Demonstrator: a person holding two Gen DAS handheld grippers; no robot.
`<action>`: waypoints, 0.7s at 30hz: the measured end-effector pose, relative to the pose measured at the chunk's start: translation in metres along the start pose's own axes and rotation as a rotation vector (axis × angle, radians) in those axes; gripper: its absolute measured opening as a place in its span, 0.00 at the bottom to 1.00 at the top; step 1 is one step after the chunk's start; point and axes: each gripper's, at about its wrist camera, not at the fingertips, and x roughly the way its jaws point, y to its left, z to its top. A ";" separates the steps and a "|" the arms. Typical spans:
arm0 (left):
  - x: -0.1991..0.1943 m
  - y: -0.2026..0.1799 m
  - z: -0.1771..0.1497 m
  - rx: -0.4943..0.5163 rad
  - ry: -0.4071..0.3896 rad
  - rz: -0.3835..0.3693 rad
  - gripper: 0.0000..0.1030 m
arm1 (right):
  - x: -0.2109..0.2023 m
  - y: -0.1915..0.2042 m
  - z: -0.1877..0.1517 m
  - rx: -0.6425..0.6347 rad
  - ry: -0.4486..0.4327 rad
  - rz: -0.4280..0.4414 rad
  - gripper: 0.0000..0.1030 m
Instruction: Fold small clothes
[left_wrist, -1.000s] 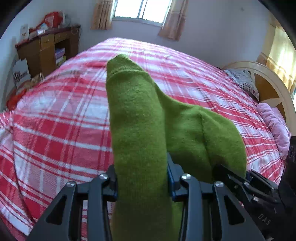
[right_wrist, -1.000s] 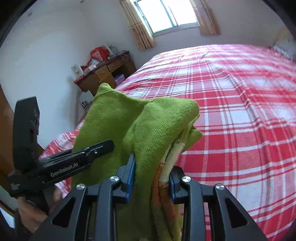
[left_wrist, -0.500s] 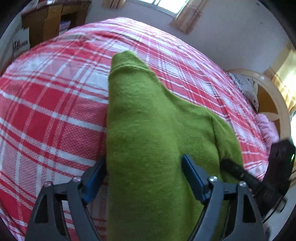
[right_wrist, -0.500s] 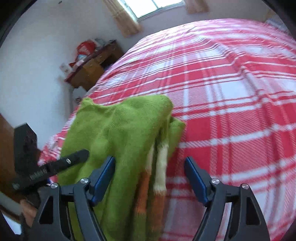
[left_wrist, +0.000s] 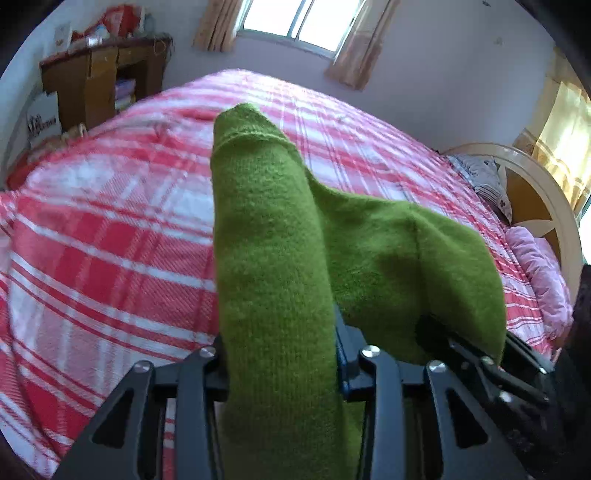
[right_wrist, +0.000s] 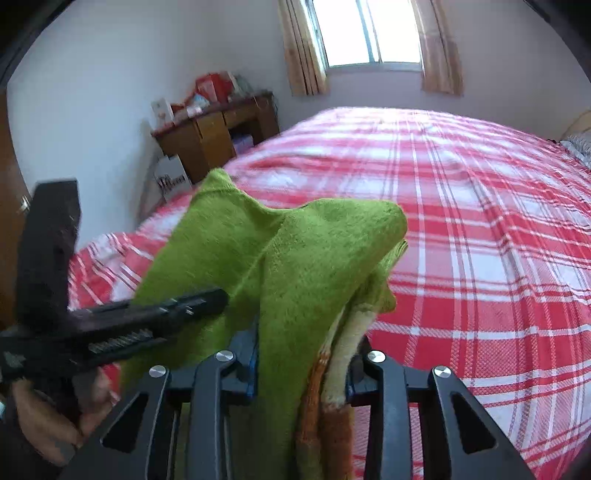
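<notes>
Now we had green knit garment (left_wrist: 273, 280) lifted above plaid bed (left_wrist: 110, 251), left tool (left_wrist: 280, 354) and right tool (right_wrist: 303, 354) both closing, pads clamped on bunched cloth. Step, we judged: mid-fold carry. Next: lower onto bed, align edges, release.

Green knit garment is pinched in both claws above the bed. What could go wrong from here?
1. The left claw is closing on a thick bunched roll of the green garment; bunched knit could slip or trap extra layers.
2. The right claw, also closing, pinches green cloth with the orange and cream edge; the fold may skew.
3. The claws sit close together, so they might collide over the plaid bedspread.
</notes>
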 end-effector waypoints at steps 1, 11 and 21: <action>-0.007 -0.001 0.003 0.021 -0.019 0.021 0.38 | -0.004 0.004 0.003 0.006 -0.012 0.012 0.32; -0.052 0.018 0.024 0.074 -0.155 0.173 0.37 | -0.005 0.055 0.032 -0.003 -0.073 0.098 0.32; -0.064 0.053 0.024 0.036 -0.195 0.235 0.37 | 0.008 0.097 0.046 -0.048 -0.079 0.141 0.32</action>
